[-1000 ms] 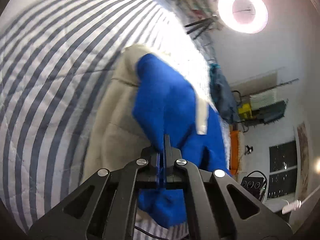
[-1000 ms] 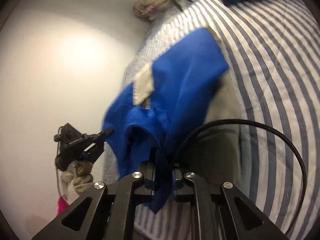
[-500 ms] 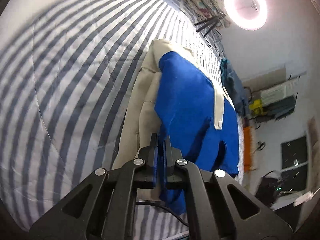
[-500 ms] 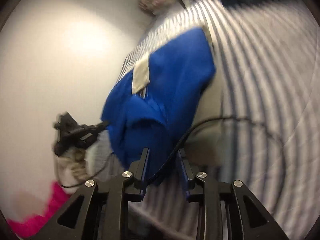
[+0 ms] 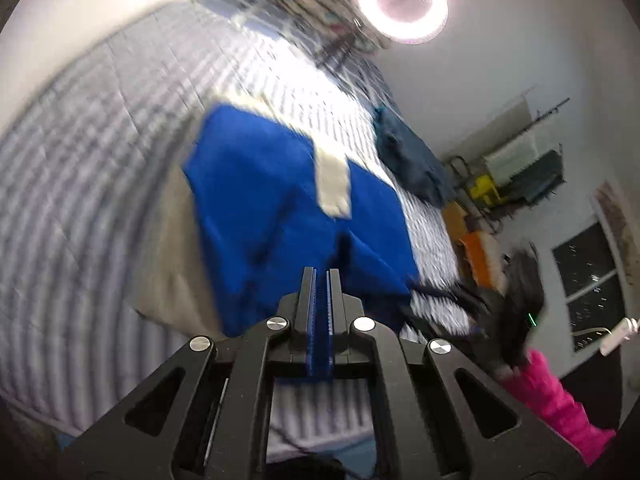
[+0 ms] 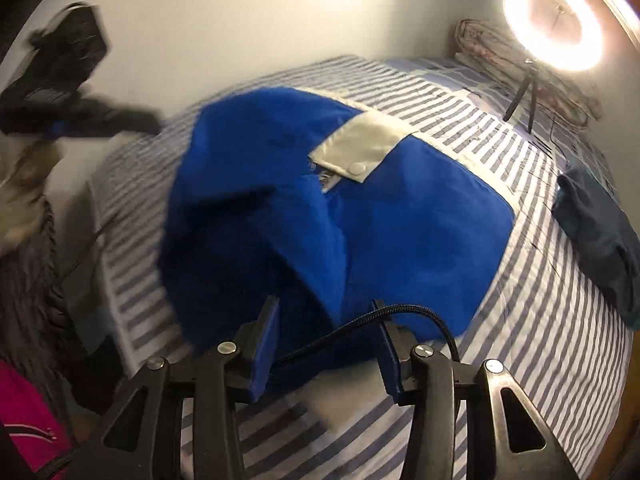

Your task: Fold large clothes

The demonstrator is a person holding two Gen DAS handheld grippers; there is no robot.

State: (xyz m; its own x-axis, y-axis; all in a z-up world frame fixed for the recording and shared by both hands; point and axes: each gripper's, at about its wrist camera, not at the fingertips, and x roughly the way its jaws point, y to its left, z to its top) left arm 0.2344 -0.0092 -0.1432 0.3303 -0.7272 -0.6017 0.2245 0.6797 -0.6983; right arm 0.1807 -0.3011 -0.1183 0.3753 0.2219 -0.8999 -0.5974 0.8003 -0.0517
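Right claw (image 6: 326, 334) is spread wide, jaws well apart with nothing between them, its black cable (image 6: 384, 314) looping across the gap. Dead ahead lies the blue jacket (image 6: 400, 216), flat on the striped bed (image 6: 540, 300), its long axis running from 7 o'clock up to 2 o'clock in the right wrist view. The beige flap (image 6: 360, 148) with its snap sits at 12 o'clock. A dark garment (image 6: 596, 232) rests at 3 o'clock; the ring light (image 6: 554, 24) glows at 1 o'clock. Left claw (image 5: 321, 280) has its jaws nearly together with only a thin slit between them, nothing pinched, with the jacket (image 5: 272, 200) beyond it, stretching from 6 toward 11 o'clock. The view is blurred.
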